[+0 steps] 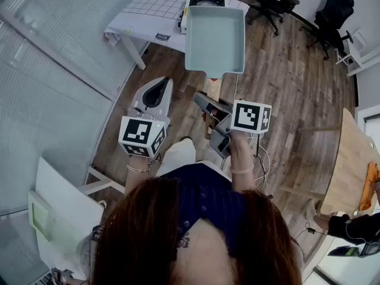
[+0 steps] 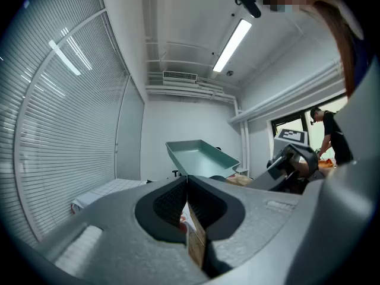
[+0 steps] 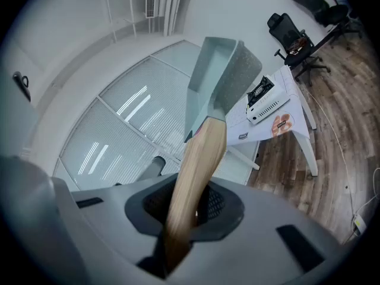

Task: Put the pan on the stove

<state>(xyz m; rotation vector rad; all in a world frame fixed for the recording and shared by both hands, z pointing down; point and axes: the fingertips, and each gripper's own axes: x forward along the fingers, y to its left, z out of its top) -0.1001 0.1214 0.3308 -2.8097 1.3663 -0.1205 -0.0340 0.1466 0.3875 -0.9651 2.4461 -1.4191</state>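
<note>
1. Right tool (image 3: 190,203) is clenched on the wooden handle (image 3: 196,171) of the pan (image 1: 215,37). The jaws squeeze the handle from both sides so the pan cannot slip.
2. In the head view the pan sticks out at 12 o'clock from this tool. It is up in the air, over the wood floor (image 1: 285,88). It touches nothing but its own handle.
3. The tool points almost flat, so the pan rides with its open side up and does not tip.
4. The left tool (image 2: 187,203) has its jaws pressed together with nothing in them. It sits at 9 o'clock from the right tool. I think it waits there as a spare helper.
5. The stove (image 1: 202,5) sits on the white worktop (image 1: 148,8), at 12 o'clock past the pan. The pan is near it but not on it.
6. I think the job is about halfway done. The pan must next go forward and come down flat on the stove.
</note>
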